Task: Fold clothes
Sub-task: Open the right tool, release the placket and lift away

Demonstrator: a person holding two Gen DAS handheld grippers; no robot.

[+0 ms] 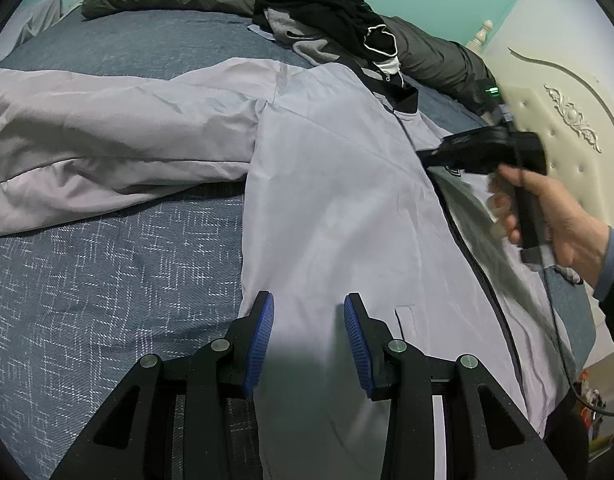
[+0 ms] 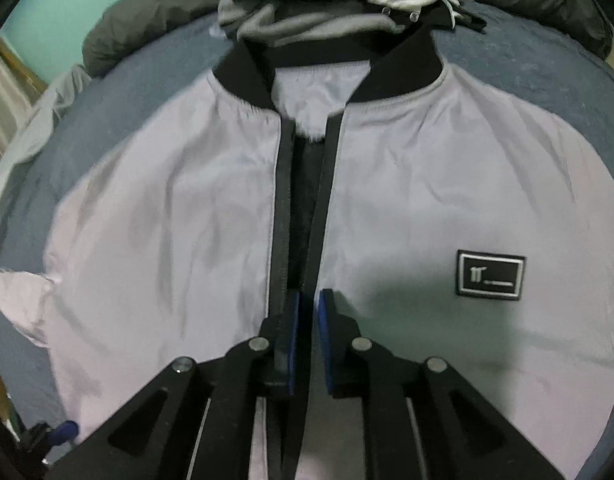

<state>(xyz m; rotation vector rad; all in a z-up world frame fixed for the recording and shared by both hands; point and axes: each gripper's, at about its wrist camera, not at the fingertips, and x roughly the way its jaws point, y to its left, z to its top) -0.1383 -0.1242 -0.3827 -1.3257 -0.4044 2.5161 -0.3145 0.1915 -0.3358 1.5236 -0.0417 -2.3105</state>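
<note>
jacket front is the whole matter here: the pale lilac zip-up jacket with a black ribbed collar (image 2: 235, 216) lies face up on the blue patterned bed cover (image 1: 107, 272), collar towards the dark pillows and hem towards the person, so its long axis runs away from both grippers. the right gripper (image 2: 307, 300) sits directly over the black zipper band (image 2: 281, 208) down the middle; its blue-padded fingers (image 2: 293, 320) are drawn almost together, and they appear to pinch the left zipper edge, though a narrow gap shows between the pads and i cannot tell how firmly. the left gripper (image 1: 309, 312) hovers over the panel nearer the outstretched sleeve (image 1: 87, 132), fingers spread and holding nothing. the right hand (image 1: 555, 216) is the nearer one to the opening, so closing the two front edges likely falls to it. the fabric looks thin, slick and lightly creased; a black rectangular logo patch (image 2: 491, 274) marks one chest. a heap of dark clothes (image 1: 327, 12) lies beyond the collar.
</note>
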